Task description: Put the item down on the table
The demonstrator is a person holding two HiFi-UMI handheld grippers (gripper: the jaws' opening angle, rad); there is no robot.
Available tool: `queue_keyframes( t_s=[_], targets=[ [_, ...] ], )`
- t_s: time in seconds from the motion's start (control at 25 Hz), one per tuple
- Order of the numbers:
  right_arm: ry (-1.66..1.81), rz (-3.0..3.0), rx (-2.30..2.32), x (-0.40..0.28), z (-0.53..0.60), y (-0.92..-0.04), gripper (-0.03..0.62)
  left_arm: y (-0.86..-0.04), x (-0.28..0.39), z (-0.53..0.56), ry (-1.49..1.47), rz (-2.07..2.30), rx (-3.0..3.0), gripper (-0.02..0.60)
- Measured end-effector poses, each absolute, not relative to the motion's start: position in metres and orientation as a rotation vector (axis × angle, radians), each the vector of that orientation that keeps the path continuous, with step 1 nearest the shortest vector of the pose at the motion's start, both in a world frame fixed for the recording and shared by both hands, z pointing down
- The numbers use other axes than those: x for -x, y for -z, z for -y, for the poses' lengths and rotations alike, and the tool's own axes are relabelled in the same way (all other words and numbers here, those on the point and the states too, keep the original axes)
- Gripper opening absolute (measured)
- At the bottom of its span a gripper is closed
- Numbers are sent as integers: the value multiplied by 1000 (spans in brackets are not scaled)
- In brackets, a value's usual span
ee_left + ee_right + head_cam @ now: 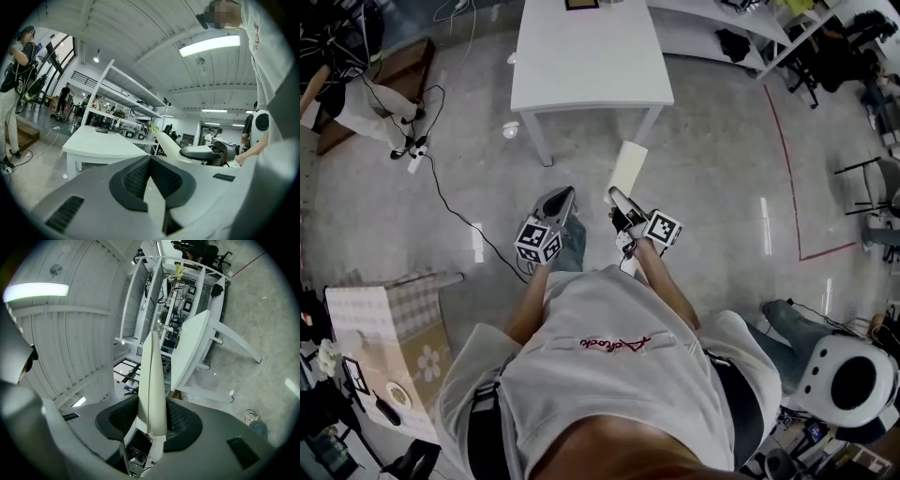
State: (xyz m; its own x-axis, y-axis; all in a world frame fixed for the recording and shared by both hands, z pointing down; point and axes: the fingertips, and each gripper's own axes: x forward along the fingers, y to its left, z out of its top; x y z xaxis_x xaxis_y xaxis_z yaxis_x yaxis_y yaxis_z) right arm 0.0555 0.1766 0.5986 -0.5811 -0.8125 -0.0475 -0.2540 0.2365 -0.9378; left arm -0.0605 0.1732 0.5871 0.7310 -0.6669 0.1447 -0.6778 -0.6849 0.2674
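Observation:
A flat cream-coloured panel [628, 169] sticks out forward from my right gripper [617, 199], which is shut on its near end. In the right gripper view the panel [152, 380] stands edge-on between the dark pads [180, 423]. The white table [591, 56] is ahead, a short stretch of floor beyond the panel's far end. My left gripper [561, 202] is beside the right one, shut with nothing in it. In the left gripper view its pads [136, 180] meet at the tip, and the panel [171, 147] and the table [98, 140] lie ahead.
Cables and a power strip [412, 155] lie on the floor to the left. A patterned cardboard box [389, 328] stands at the near left. White shelving [722, 19] is behind the table, chairs [872, 187] at the right, and a red floor line [787, 159].

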Motion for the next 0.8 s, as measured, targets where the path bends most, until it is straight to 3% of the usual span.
queue_keyframes(
  t_s=[0.8],
  targets=[
    [1335, -1951, 1057, -41, -7, -593, 153, -594, 79, 1, -29, 977, -2586, 15]
  ],
)
